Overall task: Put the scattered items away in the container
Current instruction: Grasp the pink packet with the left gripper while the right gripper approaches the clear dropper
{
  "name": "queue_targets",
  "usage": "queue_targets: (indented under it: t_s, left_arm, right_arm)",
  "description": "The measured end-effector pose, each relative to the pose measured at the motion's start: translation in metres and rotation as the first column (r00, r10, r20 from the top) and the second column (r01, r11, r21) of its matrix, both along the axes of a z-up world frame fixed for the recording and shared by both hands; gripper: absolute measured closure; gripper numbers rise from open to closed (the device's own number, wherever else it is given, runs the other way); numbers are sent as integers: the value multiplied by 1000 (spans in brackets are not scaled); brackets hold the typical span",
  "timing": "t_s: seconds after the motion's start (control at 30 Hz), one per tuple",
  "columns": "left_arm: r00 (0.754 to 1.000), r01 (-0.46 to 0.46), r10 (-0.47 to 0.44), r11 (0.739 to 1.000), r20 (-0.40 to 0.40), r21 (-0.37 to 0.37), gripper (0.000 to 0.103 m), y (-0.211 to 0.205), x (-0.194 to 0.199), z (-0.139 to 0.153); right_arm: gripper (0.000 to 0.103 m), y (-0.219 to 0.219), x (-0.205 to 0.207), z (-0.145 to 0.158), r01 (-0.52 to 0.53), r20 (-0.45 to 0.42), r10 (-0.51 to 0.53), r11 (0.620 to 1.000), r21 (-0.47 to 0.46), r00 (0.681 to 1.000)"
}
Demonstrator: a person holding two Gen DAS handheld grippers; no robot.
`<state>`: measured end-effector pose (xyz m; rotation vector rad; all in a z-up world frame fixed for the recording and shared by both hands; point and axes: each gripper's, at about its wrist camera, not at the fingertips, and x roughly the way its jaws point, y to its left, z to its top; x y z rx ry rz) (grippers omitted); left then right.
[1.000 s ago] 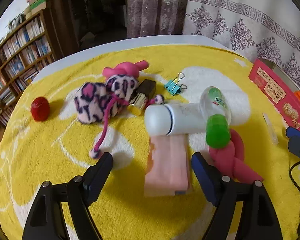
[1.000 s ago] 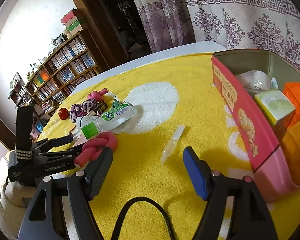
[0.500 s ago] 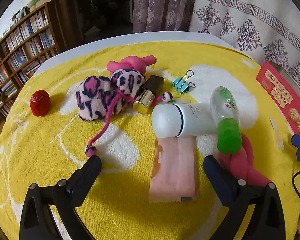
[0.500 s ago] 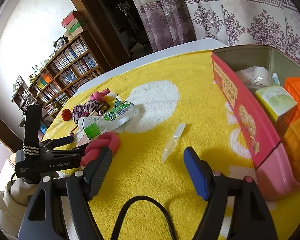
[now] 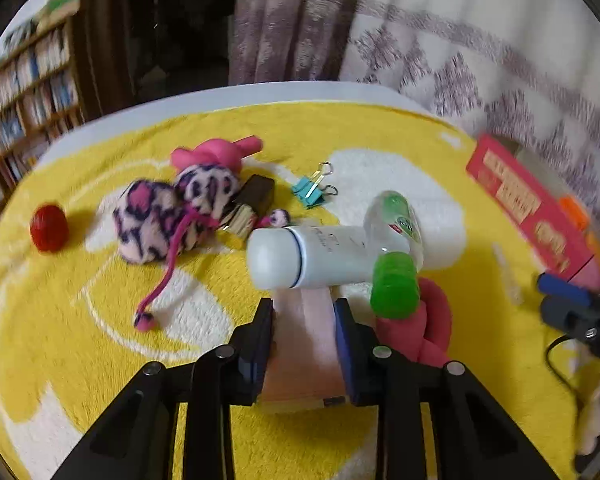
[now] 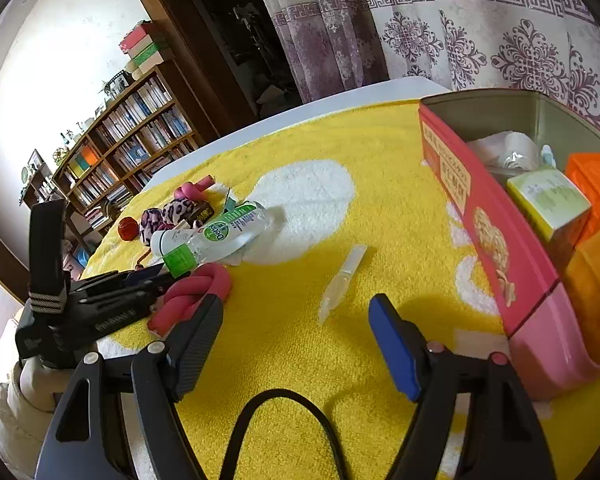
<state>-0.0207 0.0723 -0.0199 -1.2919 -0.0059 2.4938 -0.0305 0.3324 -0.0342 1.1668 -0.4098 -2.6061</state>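
My left gripper (image 5: 303, 320) is shut on a flat pink packet (image 5: 305, 344) lying on the yellow towel (image 5: 60, 340). Just beyond it lie a white bottle (image 5: 312, 256), a clear green-capped bottle (image 5: 396, 240) and a pink twisted foam roller (image 5: 432, 320). My right gripper (image 6: 296, 328) is open and empty over the towel, a small clear tube (image 6: 342, 276) just ahead of it. The pink container (image 6: 496, 248) stands at the right, holding boxes and a tissue roll. The left gripper also shows in the right wrist view (image 6: 140, 276).
Farther back lie a leopard-print plush (image 5: 168, 216), a second pink roller (image 5: 216, 152), a dark lipstick case (image 5: 252, 204), a teal binder clip (image 5: 310, 194) and a red ball (image 5: 49, 227). A bookshelf (image 6: 120, 160) and curtains stand behind the table.
My left gripper moved forward and closed its fingers onto the pink packet. The right gripper stayed open and barely moved.
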Motion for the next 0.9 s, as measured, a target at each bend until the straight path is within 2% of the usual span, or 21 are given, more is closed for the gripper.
queue_targets:
  t_s: [0.1, 0.23, 0.27, 0.3, 0.5, 0.63, 0.7, 0.77, 0.83, 0.87, 0.9]
  left_arm:
    - [1000, -12, 13, 999, -23, 40, 74, -7, 7, 10]
    - [993, -52, 61, 994, -98, 93, 74, -28, 21, 30]
    - [990, -70, 82, 991, -111, 111, 77, -35, 23, 35]
    - [989, -79, 93, 989, -113, 124, 84, -40, 21, 37]
    - [983, -120, 140, 979, -115, 165, 84, -62, 23, 41]
    - [990, -88, 103, 985, -99, 146, 84, -56, 23, 36]
    - [996, -60, 69, 988, -55, 144, 84, -51, 20, 27]
    - [998, -48, 51, 991, -25, 122, 73, -41, 18, 19]
    - [999, -38, 39, 997, -13, 72, 7, -31, 16, 11]
    - [999, -43, 45, 998, -25, 49, 1, -28, 17, 10]
    - [998, -42, 43, 999, -43, 24, 1, -23, 18, 10]
  right_arm:
    - [25, -2, -2, 1, -5, 6, 5, 1000, 17, 1000]
    - [25, -3, -3, 5, 11, 10, -11, 998, 58, 1000]
    - [25, -4, -5, 6, 16, 16, -17, 998, 66, 1000]
    - [25, -4, -7, 6, 22, 27, -24, 997, 76, 999]
    - [25, -13, -19, 7, 28, 61, -38, 987, 158, 997]
    - [25, -24, -29, 1, 7, 103, -31, 975, 221, 994]
    - [25, -31, -35, -3, -6, 120, -27, 964, 267, 992]
    - [25, -36, -39, -8, -20, 137, -21, 956, 294, 990]
    - [29, -44, -40, -14, -48, 155, -3, 944, 327, 988]
    - [31, -48, -39, -15, -52, 143, 0, 931, 361, 990]
    - [33, -52, -36, -16, -57, 132, 5, 918, 393, 991]
